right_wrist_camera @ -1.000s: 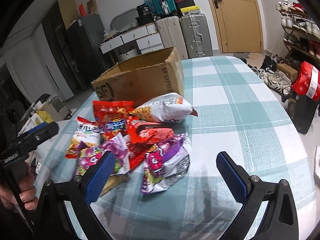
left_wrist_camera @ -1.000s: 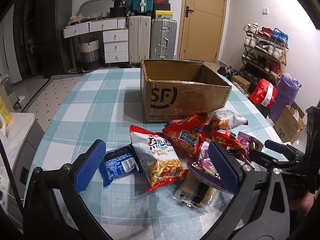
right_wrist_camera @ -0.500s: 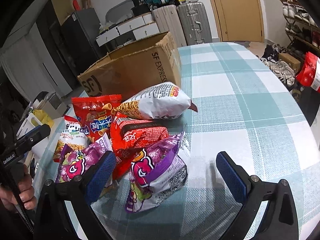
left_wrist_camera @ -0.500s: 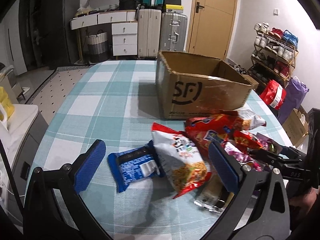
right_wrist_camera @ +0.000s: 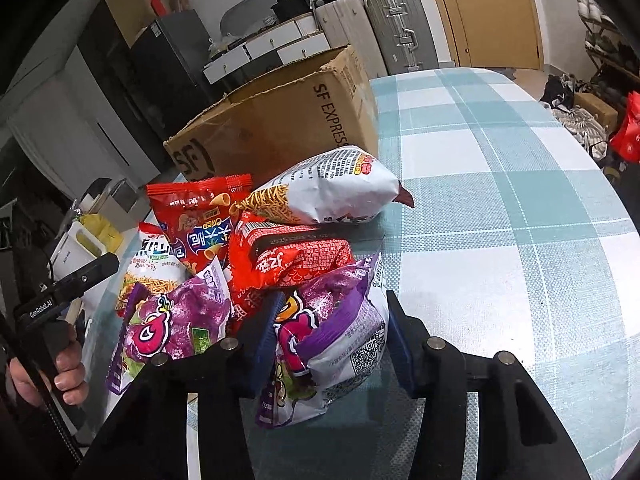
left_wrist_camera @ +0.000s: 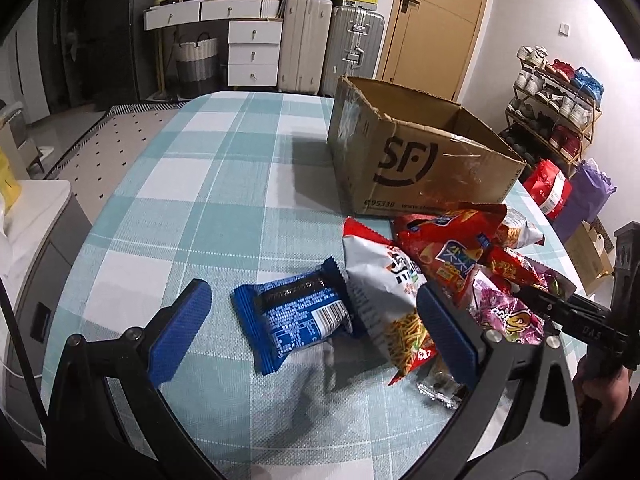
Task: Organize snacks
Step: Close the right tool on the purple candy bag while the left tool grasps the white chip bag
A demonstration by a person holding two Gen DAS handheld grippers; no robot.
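Note:
A pile of snack bags lies on the checked tablecloth in front of an open SF cardboard box [left_wrist_camera: 424, 160]. In the right wrist view my right gripper [right_wrist_camera: 332, 312] is closing its jaws, and both blue pads press the sides of a purple snack bag [right_wrist_camera: 340, 340] at the pile's near edge. A red packet [right_wrist_camera: 296, 256] and a white noodle-snack bag [right_wrist_camera: 328, 188] lie behind it. In the left wrist view my left gripper [left_wrist_camera: 312, 300] stands open over a blue wrapped packet [left_wrist_camera: 296, 316], with its fingers apart from the packet on both sides. A white-and-red noodle bag [left_wrist_camera: 384, 292] lies beside the packet.
The box [right_wrist_camera: 280, 120] stands right behind the pile. Bare tablecloth [right_wrist_camera: 500, 220] stretches to the right in the right wrist view and to the left [left_wrist_camera: 180, 184] in the left wrist view. Suitcases [left_wrist_camera: 332, 48], drawers and a shoe rack [left_wrist_camera: 556, 108] line the room beyond.
My right gripper came down onto the purple bag and its jaws went from wide open to closed on it. My left gripper shifted left and lower, so the blue packet now lies between its fingers.

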